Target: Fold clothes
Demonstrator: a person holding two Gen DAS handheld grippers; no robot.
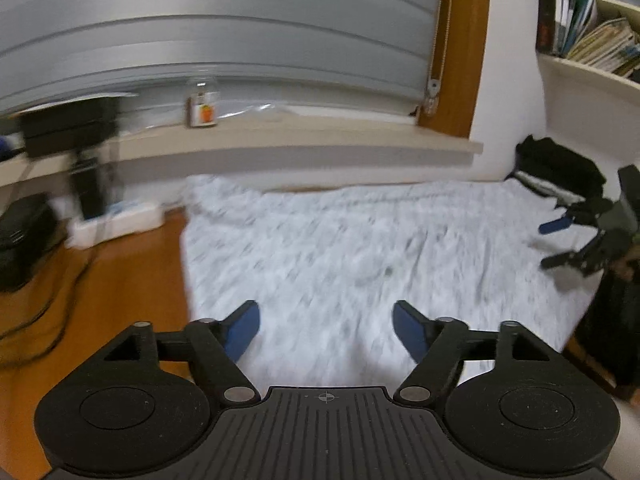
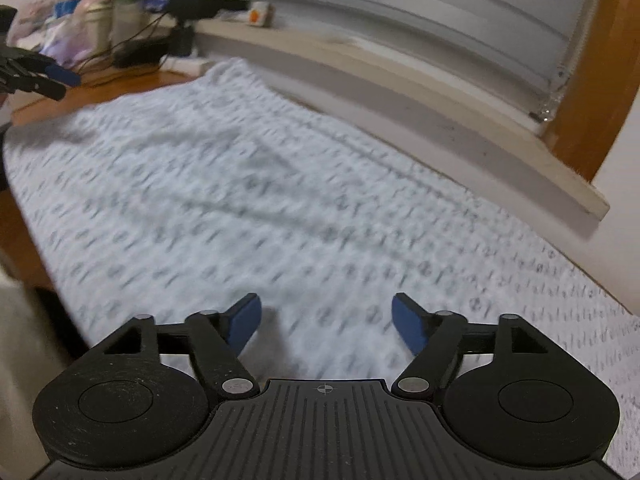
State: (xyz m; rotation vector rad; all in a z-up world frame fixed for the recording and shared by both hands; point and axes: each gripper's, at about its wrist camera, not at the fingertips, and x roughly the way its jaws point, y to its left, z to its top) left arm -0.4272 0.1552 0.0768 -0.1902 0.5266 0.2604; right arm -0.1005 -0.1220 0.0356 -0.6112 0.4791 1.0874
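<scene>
At the far left of the left wrist view we see blurred black boxes [image 1: 60,128] on a pale stone window ledge [image 1: 320,136], a white power strip [image 1: 116,224] on the orange-brown wooden floor [image 1: 100,300] below them, and a small glass jar with an orange label [image 1: 203,106] further along the ledge. The white cloth with a small grey print [image 1: 340,248] lies spread flat on the floor beneath the ledge. Our left gripper [image 1: 326,332] hovers over its near edge, blue-padded fingers spread wide, nothing between them. To the right, our right gripper [image 2: 326,328] hangs over the same cloth [image 2: 280,200], likewise spread and empty. A folded black garment [image 1: 560,164] sits by the wall beneath a bookshelf [image 1: 592,20].
</scene>
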